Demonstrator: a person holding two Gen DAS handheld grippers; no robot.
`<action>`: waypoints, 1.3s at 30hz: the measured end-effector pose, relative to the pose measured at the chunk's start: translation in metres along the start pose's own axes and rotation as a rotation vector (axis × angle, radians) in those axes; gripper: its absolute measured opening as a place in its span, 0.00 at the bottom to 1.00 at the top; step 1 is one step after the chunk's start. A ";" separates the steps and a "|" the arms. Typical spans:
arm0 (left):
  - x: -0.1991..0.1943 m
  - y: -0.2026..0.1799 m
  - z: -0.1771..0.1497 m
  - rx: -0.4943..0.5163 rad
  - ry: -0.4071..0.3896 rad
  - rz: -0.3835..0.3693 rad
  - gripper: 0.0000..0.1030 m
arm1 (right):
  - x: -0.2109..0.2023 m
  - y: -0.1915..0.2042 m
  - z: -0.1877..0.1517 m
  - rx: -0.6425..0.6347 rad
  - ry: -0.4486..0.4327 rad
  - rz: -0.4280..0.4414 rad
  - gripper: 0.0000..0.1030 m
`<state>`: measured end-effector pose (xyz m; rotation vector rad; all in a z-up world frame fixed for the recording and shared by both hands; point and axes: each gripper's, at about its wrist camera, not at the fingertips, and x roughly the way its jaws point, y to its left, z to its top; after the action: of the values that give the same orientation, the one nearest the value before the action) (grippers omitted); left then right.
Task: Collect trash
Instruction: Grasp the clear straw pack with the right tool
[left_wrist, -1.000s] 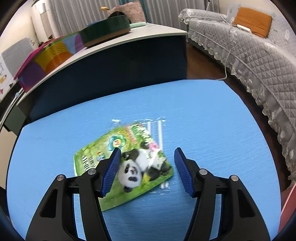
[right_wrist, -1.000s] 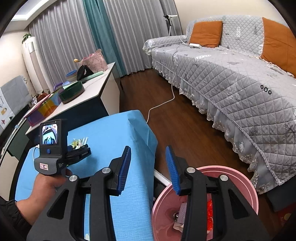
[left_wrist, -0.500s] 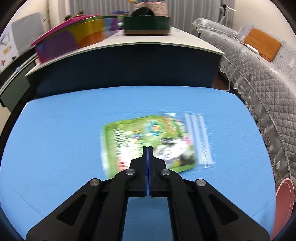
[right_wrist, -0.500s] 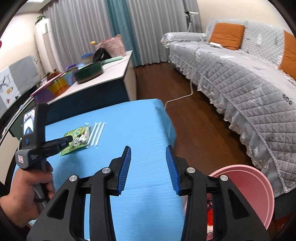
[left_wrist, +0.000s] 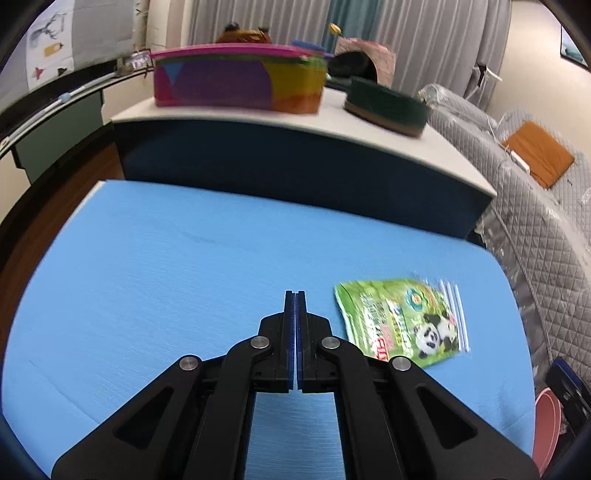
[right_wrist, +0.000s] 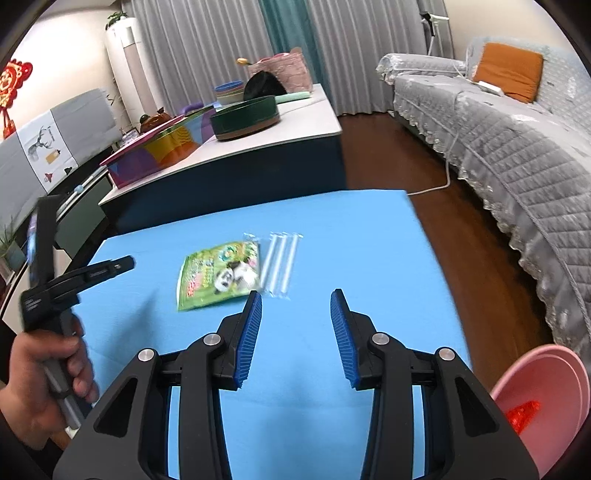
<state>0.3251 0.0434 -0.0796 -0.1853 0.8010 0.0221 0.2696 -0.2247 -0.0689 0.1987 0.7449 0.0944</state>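
Green wrapper (right_wrist: 218, 275) lies just left-ahead of spread right tool (right_wrist: 295, 321); left tool (left_wrist: 294, 314) pressed together, empty, farther off.

Even indoor light, motion blur, fisheye-warped edges

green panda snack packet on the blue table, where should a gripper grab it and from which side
The green panda snack packet lies flat on the blue tablecloth, so there is no raised body to pinch. Probably best to come from above with open jaws and pinch its near edge, tilting one finger under. The open right gripper is nearest; the left gripper is shut. Clear plastic straws lie beside its right edge, so avoid that side.
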 end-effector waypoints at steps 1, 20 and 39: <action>-0.001 0.002 0.002 -0.001 -0.005 -0.002 0.00 | 0.007 0.002 0.002 0.001 0.006 0.000 0.40; 0.005 0.031 0.009 -0.055 0.010 -0.027 0.01 | 0.146 0.036 0.028 -0.079 0.176 -0.098 0.67; 0.035 0.010 -0.006 -0.045 0.092 -0.164 0.20 | 0.128 0.007 0.034 0.022 0.088 -0.118 0.66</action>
<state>0.3440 0.0504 -0.1105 -0.2959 0.8757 -0.1241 0.3859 -0.2033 -0.1282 0.1717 0.8441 -0.0177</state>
